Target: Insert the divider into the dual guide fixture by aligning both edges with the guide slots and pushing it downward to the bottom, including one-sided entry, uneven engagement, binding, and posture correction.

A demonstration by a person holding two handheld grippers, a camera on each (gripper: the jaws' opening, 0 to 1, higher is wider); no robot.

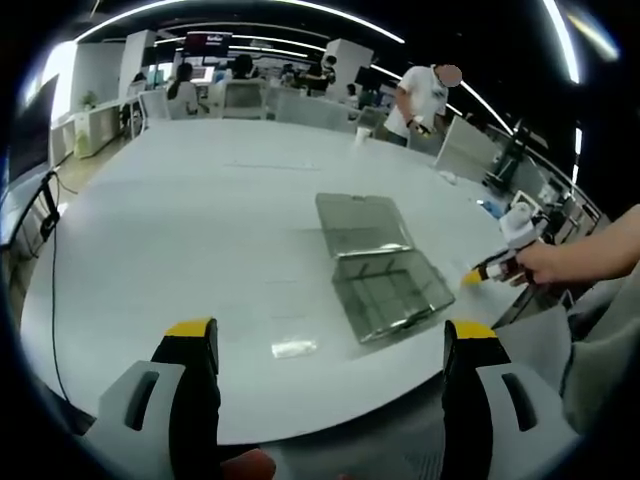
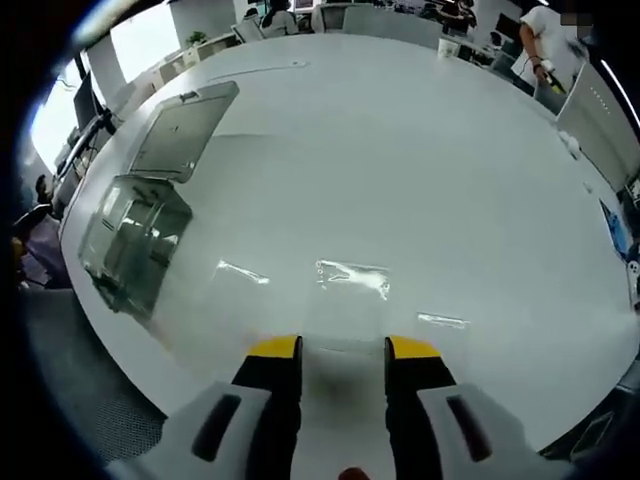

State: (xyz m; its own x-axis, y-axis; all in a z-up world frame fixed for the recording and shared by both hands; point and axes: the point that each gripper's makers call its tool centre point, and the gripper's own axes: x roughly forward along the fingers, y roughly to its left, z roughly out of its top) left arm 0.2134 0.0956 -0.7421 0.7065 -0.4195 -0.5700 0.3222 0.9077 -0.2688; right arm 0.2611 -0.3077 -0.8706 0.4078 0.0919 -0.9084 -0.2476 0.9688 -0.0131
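Left gripper view: left claw hangs over the near edge of the big white counter, jaws spread wide, nothing btwn them; yellow tips sit just above the counter rim. A clear plastic box, i.e. the guide fixture, sits near the counter's right edge, its lid laid open and flat behind it toward the counter's middle. A small clear flat piece lies near the near edge, left of the box and apart from it; likely the divider, can't tell for sure. At the right edge a hand holds the right claw, yellow tip pointing at the box, not touching it. Far side of the counter: a person in a white shirt stands, others sit at desks behind.

Right gripper view: right claw is over the near counter edge, jaws released w/ a modest gap, holding nothing. Just beyond the tips lies a clear flat sheet, faint against the white top, w/ glare streaks beside it. The clear box sits at the counter's left edge, its open lid further along that edge. A person in white stands past the far right corner.
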